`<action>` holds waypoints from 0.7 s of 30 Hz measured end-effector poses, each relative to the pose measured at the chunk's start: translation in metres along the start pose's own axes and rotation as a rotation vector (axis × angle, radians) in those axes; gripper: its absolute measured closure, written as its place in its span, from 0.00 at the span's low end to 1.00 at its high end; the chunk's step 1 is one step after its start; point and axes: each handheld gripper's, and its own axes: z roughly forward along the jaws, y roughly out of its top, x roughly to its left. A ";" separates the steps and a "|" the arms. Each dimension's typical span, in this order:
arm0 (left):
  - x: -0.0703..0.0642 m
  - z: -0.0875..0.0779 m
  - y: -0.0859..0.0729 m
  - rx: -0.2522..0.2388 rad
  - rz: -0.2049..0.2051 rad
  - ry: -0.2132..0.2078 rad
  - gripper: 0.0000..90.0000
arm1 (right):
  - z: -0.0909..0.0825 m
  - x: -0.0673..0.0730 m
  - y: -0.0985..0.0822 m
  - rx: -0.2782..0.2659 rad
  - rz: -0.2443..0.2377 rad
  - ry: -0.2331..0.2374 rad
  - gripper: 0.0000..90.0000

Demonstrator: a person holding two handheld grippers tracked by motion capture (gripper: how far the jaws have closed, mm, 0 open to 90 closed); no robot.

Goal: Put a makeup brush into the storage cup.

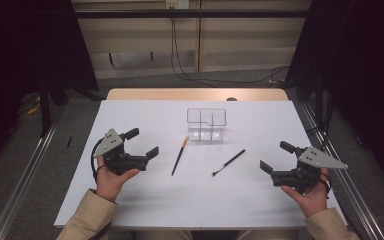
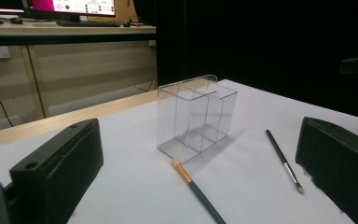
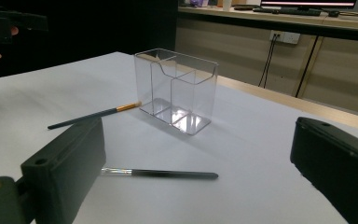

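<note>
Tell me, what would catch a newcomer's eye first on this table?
Probably the clear plastic organizer, standing upright and empty near the middle of the white table. Just in front of it lie two thin brushes: a gold-banded brush to the left and a silver-banded brush to the right. At either side a person holds the left gripper and the right gripper, jaws open.
</note>
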 end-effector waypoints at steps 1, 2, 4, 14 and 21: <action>0.000 0.003 0.000 -0.001 -0.004 -0.003 0.01 | 0.000 0.000 -0.001 0.003 0.000 -0.002 0.03; 0.001 0.005 0.000 0.000 0.001 -0.004 0.01 | 0.000 0.000 -0.001 0.005 0.001 -0.001 0.03; 0.001 0.010 0.000 0.002 0.002 -0.010 0.01 | 0.000 0.000 -0.002 0.008 0.001 -0.002 0.03; 0.001 0.033 0.000 0.015 0.011 -0.024 0.01 | -0.002 0.003 -0.002 0.006 -0.013 0.000 0.03; 0.000 0.050 0.001 0.007 -0.002 -0.029 0.01 | -0.003 0.002 -0.002 0.001 -0.012 0.005 0.03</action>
